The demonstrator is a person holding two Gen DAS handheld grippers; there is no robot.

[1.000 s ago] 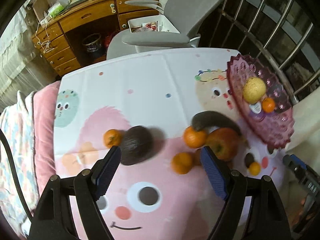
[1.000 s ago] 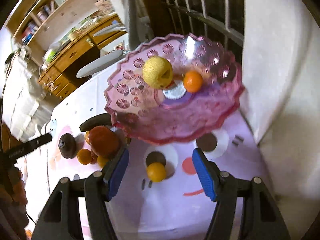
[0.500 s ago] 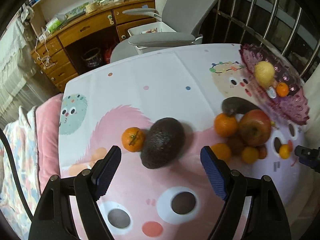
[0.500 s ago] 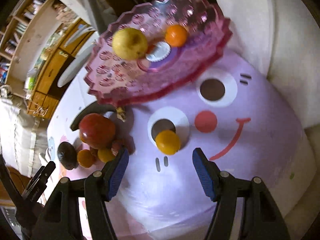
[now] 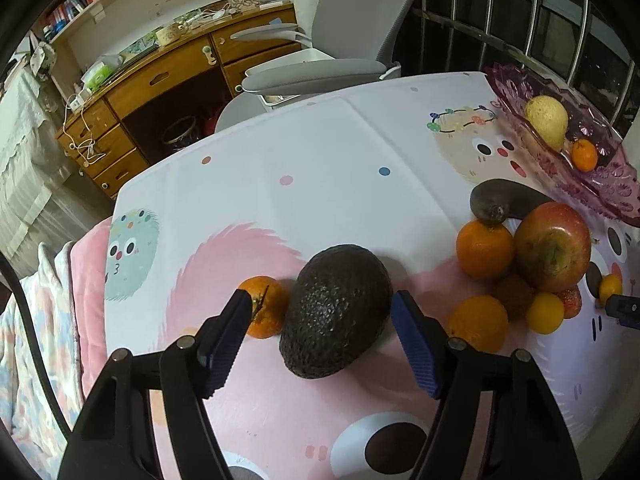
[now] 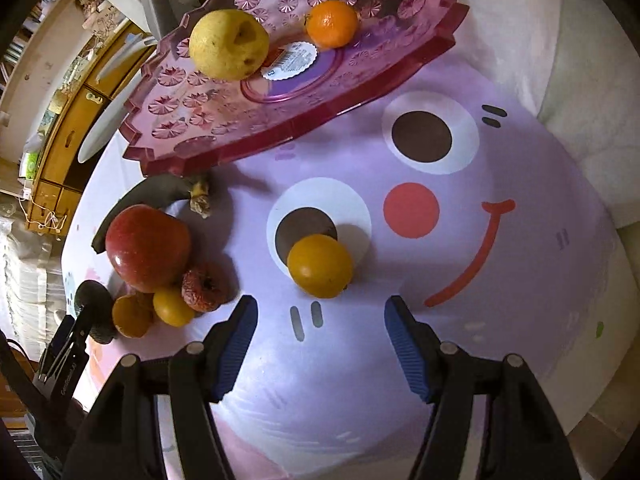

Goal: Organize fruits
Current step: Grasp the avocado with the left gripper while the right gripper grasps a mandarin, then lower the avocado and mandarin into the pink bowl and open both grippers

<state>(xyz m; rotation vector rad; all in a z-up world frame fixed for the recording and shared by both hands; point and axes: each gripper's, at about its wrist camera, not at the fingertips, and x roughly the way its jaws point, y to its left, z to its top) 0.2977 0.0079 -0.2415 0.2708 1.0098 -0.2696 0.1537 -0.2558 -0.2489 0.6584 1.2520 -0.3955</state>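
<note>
My left gripper (image 5: 322,312) is open, its blue pads on either side of a dark avocado (image 5: 336,310) lying on the cartoon tablecloth, with a mandarin (image 5: 264,306) just to its left. My right gripper (image 6: 320,322) is open, just short of a small orange (image 6: 320,266) on the cloth. A pink glass fruit dish (image 6: 200,148) at the back holds a yellow pear (image 6: 228,44) and a mandarin (image 6: 332,24). A red apple (image 6: 146,248), a dark banana (image 6: 152,192) and several small fruits (image 6: 172,306) lie in a cluster to the left.
The same cluster shows in the left wrist view, with the apple (image 5: 554,248) and an orange (image 5: 484,250), and the dish (image 5: 600,184) at the far right. A grey office chair (image 5: 320,76) and a wooden desk (image 5: 160,80) stand beyond the table. Window bars (image 5: 536,20) run behind.
My left gripper has moved closer and lower to the avocado, which now lies between the pads. My right gripper has dropped toward the small orange, and the dish now sits higher in view.
</note>
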